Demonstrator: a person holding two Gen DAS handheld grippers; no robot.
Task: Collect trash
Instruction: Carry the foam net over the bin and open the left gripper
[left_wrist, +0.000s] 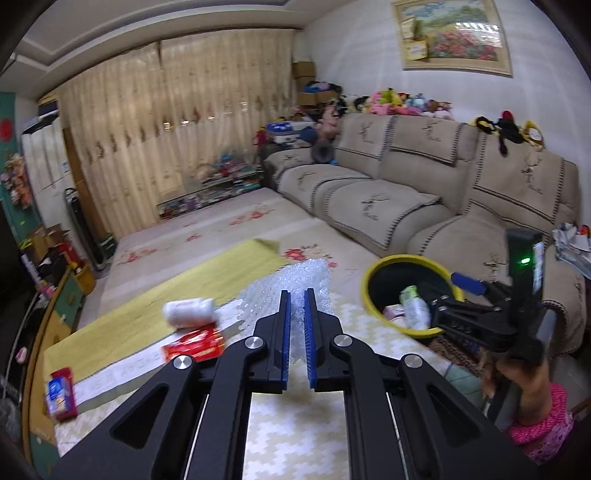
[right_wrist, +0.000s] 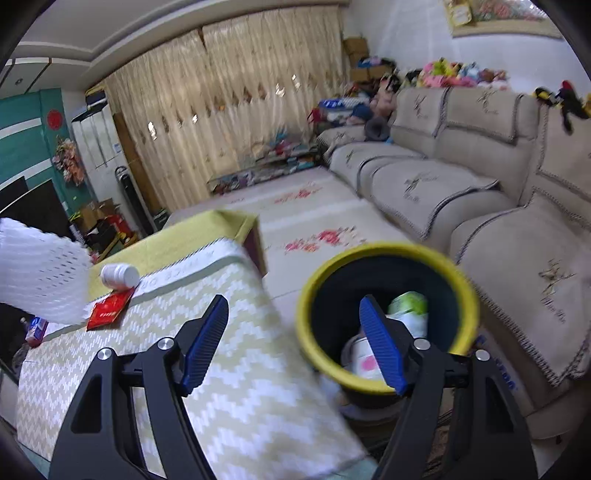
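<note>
My left gripper (left_wrist: 297, 295) is shut on a sheet of clear bubble wrap (left_wrist: 291, 280) and holds it above the table; the wrap also shows at the left of the right wrist view (right_wrist: 40, 273). My right gripper (right_wrist: 293, 310) is open and empty beside the yellow-rimmed black bin (right_wrist: 306, 295), which holds a green-white bottle (right_wrist: 408, 306) and other packaging. In the left wrist view the right gripper (left_wrist: 454, 291) hangs over the bin (left_wrist: 369, 280). On the table lie a white bottle (left_wrist: 188, 312), a red box (left_wrist: 194, 343) and a blue-red snack pack (left_wrist: 61, 395).
The table (right_wrist: 240, 369) has a zigzag cloth and a yellow cloth (left_wrist: 177, 295) at its far end. A beige sofa (left_wrist: 424, 192) runs along the right, just behind the bin. A floral rug (right_wrist: 306, 218) covers the floor beyond the table.
</note>
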